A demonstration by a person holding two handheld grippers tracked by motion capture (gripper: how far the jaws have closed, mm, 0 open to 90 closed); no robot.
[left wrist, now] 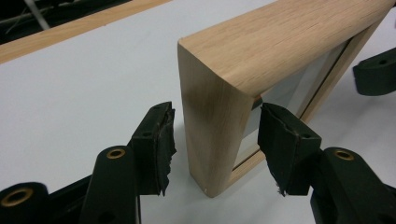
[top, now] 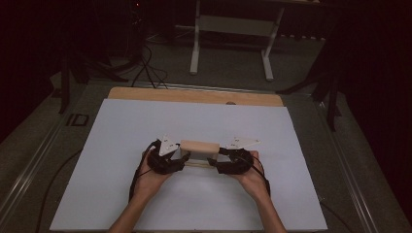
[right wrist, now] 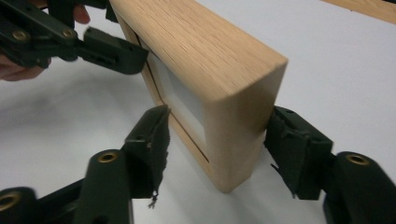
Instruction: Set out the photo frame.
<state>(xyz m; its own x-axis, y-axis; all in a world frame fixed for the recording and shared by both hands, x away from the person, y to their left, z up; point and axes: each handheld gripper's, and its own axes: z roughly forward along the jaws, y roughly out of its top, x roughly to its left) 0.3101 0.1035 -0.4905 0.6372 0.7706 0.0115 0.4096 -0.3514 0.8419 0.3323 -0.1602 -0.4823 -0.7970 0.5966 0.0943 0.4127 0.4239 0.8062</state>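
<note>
A deep light-wood frame (top: pixel 199 147) with a pale panel inside stands on its long edge on the white sheet (top: pixel 145 121). My left gripper (top: pixel 183 158) straddles its left end. In the left gripper view the frame's corner (left wrist: pixel 219 116) stands between the pads; the left pad (left wrist: pixel 161 140) is clear of the wood and the right pad (left wrist: pixel 280 140) sits close to the frame's front. My right gripper (top: pixel 216 160) straddles the other end (right wrist: pixel 233 116). Its left pad (right wrist: pixel 152 140) stands well off the panel, while its right pad (right wrist: pixel 289 144) is against the back. Both are open.
The white sheet covers a wooden tabletop (top: pixel 194 95) whose far edge shows as a strip. Beyond it stand white table legs (top: pixel 196 43), and cables (top: pixel 145 68) lie on the grey floor. A person's hands (top: pixel 150 177) hold both grippers near the sheet's middle.
</note>
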